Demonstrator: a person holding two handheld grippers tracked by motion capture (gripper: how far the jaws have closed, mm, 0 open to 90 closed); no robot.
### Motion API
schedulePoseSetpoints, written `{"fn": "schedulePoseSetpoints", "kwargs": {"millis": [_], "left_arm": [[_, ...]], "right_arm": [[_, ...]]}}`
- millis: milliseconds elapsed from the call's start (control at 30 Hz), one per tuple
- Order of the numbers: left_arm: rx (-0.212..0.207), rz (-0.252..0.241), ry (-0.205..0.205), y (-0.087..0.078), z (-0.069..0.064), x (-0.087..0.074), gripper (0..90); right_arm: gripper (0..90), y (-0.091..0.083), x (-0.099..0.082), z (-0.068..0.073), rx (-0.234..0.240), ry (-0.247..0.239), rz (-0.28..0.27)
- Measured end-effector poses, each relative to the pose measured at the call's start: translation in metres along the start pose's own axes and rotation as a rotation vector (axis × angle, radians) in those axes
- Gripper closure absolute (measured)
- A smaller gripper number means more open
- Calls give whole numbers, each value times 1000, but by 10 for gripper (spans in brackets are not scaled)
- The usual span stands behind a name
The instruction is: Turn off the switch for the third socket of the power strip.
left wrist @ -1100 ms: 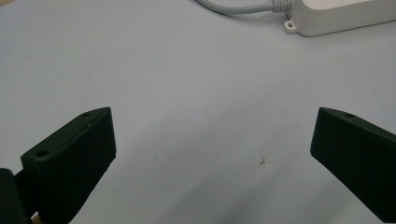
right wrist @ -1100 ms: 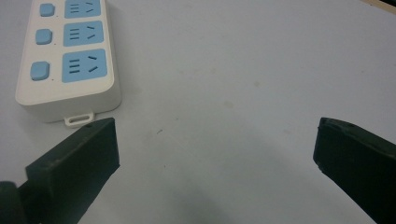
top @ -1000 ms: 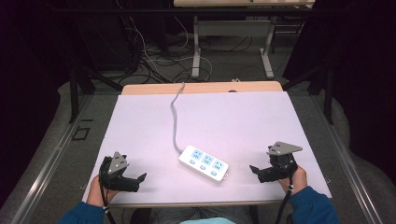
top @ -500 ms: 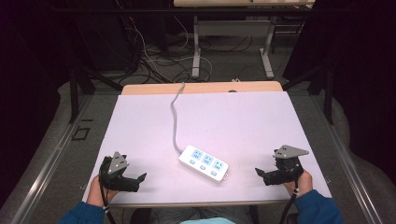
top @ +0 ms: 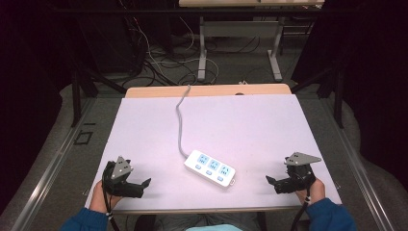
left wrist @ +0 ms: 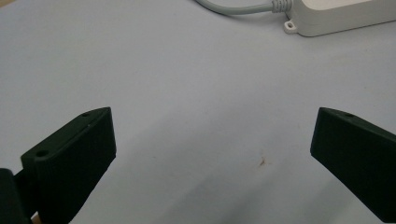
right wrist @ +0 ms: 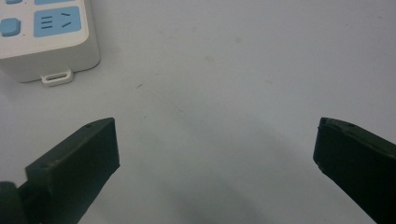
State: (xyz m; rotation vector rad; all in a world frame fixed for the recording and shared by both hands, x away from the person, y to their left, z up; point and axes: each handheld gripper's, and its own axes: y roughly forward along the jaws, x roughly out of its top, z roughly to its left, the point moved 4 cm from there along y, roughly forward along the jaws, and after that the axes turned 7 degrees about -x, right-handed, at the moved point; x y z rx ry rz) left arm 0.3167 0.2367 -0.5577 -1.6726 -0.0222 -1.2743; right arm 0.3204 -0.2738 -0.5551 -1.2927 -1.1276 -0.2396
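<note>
A white power strip [top: 210, 168] with blue sockets lies near the table's front middle, its grey cord [top: 180, 120] running back off the far edge. My left gripper [top: 143, 186] rests at the front left, open and empty, pointing toward the strip. My right gripper [top: 272, 183] sits at the front right, open and empty, pointing left at the strip. The left gripper view has the strip's cord end [left wrist: 336, 16] at the top right beyond the left gripper [left wrist: 212, 154]. In the right gripper view the strip's socket end [right wrist: 46, 39] lies at the top left past the right gripper [right wrist: 217, 163].
The table has a pale lilac mat [top: 240, 130] over a wooden top [top: 159, 91]. Beyond it stand a desk frame [top: 240, 43] and tangled cables [top: 154, 62] on the floor. Dark curtains close both sides.
My right gripper has slid a little to the right and toward the front edge, away from the strip. The left gripper has barely moved.
</note>
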Motion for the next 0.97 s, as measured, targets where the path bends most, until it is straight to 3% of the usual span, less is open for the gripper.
{"fn": "schedulePoseSetpoints", "kwargs": {"millis": [967], "left_arm": [[3,7,4,1,1,0,1]], "right_arm": [[0,1,-6,3,13,-24,8]]}}
